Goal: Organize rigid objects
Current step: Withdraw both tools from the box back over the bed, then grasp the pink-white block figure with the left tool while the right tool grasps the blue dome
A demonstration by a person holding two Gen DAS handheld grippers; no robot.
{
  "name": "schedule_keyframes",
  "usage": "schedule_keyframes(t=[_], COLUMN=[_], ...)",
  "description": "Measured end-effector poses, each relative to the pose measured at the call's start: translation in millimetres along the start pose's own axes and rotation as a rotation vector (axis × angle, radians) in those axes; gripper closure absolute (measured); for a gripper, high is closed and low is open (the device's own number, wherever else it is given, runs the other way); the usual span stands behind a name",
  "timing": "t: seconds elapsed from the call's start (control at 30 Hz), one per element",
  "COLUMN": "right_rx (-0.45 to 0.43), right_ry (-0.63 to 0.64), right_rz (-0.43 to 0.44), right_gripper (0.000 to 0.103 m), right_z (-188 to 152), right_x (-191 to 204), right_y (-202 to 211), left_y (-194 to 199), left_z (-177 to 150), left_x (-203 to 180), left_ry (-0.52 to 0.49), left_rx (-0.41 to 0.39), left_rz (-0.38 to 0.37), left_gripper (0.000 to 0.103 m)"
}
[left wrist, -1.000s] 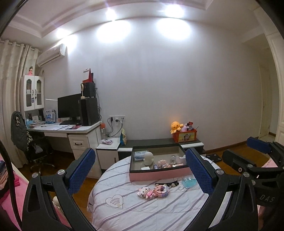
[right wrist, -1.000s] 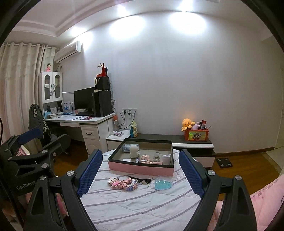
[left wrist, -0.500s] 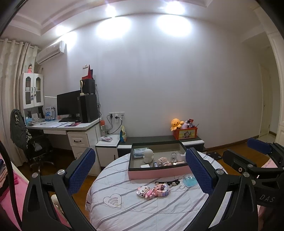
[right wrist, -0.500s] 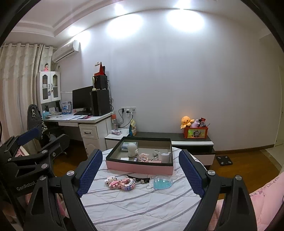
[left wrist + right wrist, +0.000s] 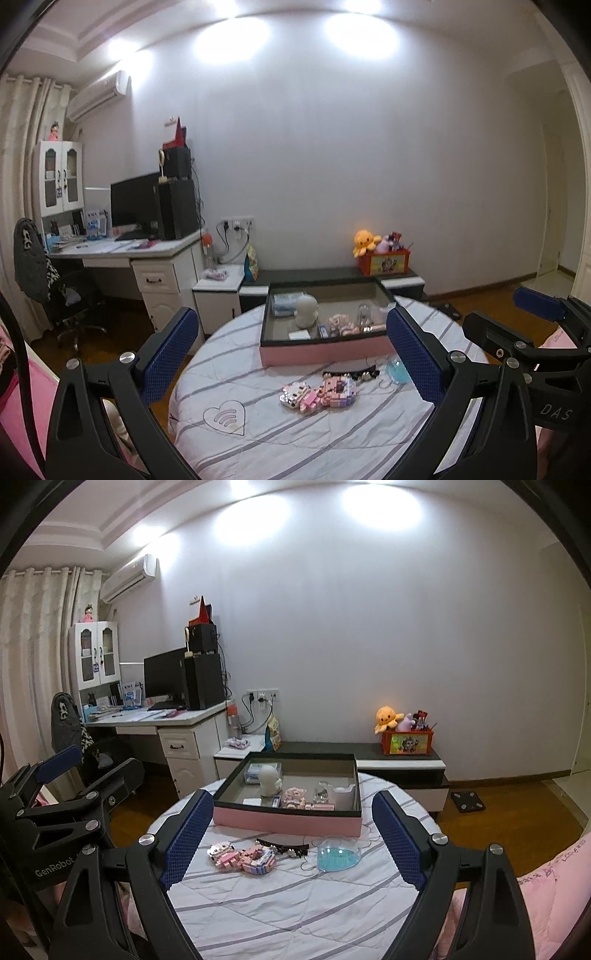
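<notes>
A home bedroom: computer desk (image 5: 162,716), curtains (image 5: 33,635), wall air conditioner (image 5: 127,578), plush toys (image 5: 388,718), quilt-covered round table (image 5: 295,893)

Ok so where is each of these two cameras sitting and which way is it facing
Left wrist view: rides on the left gripper, looking forward along its open blue-padded fingers at the round table and pink tray; the right gripper shows at the right edge.
Right wrist view: rides on the right gripper, facing the same table; the left gripper shows at the left edge.
Shared: table, tray, pink block toys, blue heart-shaped dish, back wall.
</notes>
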State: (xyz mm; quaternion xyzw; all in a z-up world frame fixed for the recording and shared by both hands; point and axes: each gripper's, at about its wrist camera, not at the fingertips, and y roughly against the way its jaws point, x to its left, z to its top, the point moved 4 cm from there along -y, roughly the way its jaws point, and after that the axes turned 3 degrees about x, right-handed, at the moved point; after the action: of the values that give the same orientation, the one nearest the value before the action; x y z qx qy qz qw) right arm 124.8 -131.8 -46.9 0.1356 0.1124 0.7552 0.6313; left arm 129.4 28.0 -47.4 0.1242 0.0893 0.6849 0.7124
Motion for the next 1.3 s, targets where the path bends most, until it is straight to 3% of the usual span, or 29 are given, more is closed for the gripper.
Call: schedule_keyframes(t=[0.2,0.33,0.63,0.87,1.0,1.13,1.3], right_rx=[0.097,0.18,0.366,0.448,0.47,0.492,0.537], right_ry=[-0.003,-0.011,-0.055,-0.097,-0.11,-0.093,-0.096], right_rz=[-0.002,-0.006,-0.04,-0.047,-0.006,0.0,-0.003], right_gripper=[0.014,0.014,0.014,0.014,0.014,0.014,0.014], right_z=[-19.0,-40.2,-91.3,-111.5,-112.9,-113.3,-113.4], right_x=[-5.7,-13.1,-46.8,-74.1,-75.5,-71.5,-70.0], right_y=[-43.0,-77.6,-148.9,-176.7,-183.4,-192.7,-205.5], left_y=[-55.9,-101.2,-172.1,-195.6,-192.2,-199.3,-198.5], left_z=[-29.2,-62.3,-111.6,-121.2,-121.6,-127.4,-133.6], left_x=[1.4,0.6,-26.0,-49.1,-28.8,-3.7,12.6], left_ry=[0.005,0.047,0.039,-0.043,0.026,0.064,0.088], left_rx=[0.139,0.292,0.491,0.528,0.534,0.558,0.585], left_rz=[-0.045,-0.12,-0.105,-0.097,-0.108,-0.056,-0.072], left_gripper=[0.0,0.0,0.001,0.006,0.005,0.004,0.003])
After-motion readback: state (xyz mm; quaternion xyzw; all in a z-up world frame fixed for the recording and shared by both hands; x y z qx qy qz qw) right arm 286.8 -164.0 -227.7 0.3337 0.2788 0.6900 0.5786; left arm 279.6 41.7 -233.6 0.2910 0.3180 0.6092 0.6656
